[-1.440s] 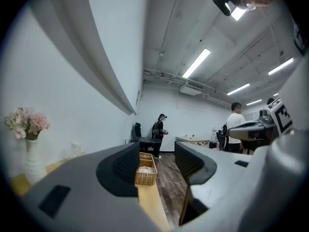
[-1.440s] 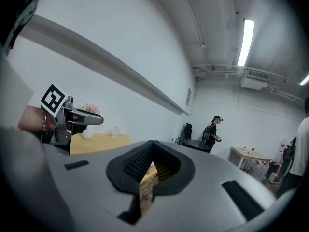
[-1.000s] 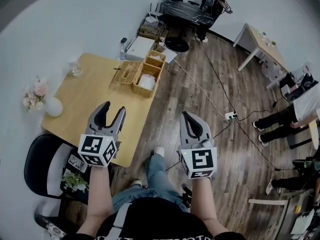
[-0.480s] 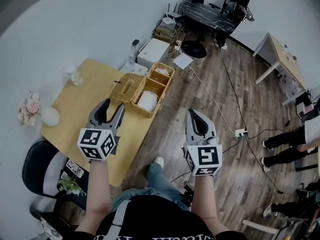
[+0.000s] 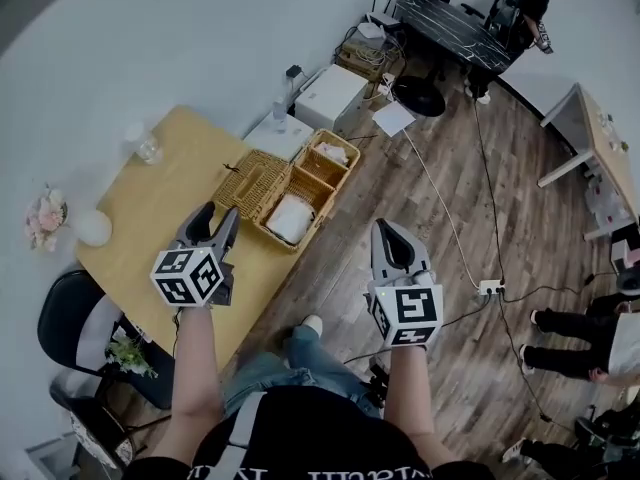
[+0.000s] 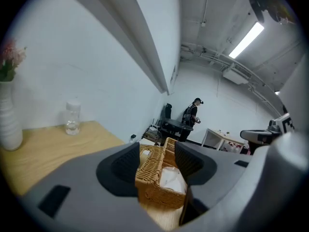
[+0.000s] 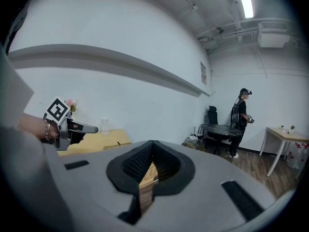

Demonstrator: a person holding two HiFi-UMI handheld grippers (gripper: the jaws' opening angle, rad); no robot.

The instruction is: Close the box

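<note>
Nearest, the person's two forearms reach forward, each holding a grey tool topped by a cube of black-and-white square markers.

The left tool (image 5: 217,214) (image 6: 157,159) hovers over the light yellow wooden surface (image 5: 170,203) near its right edge. Its jaws are parted with nothing gripped. It has moved forward since half a second ago, so the gap to the box is shorter.

The right tool (image 5: 386,228) (image 7: 151,148) hangs over the dark wood-plank floor (image 5: 440,198), off the surface's right edge. Its jaws are pressed together and empty, as they were before.

Just ahead of the left tool, and not touching it, the woven wicker box (image 5: 292,218) (image 6: 161,180) sits along the surface's right edge, toward the far right corner. The box is open. Its flat woven lid (image 5: 250,176) lies swung out beside it on the surface, and something white shows inside. A smaller wicker basket (image 5: 326,163) touches its far end.

In the left gripper view the box now fills the gap between the jaws. In the same view 1.4 seconds ago it looked small and distant.

Farther off:
- A clear glass jar (image 5: 146,146) (image 6: 72,124) stands by the surface's far left edge.
- A round white vase of pink flowers (image 5: 92,228) stands at its left corner.
- Beyond the surface, a white boxy appliance (image 5: 330,93) rests on the floor.
- Farthest away, a person in black (image 5: 525,3) stands beside a black desk (image 5: 450,33).
</note>
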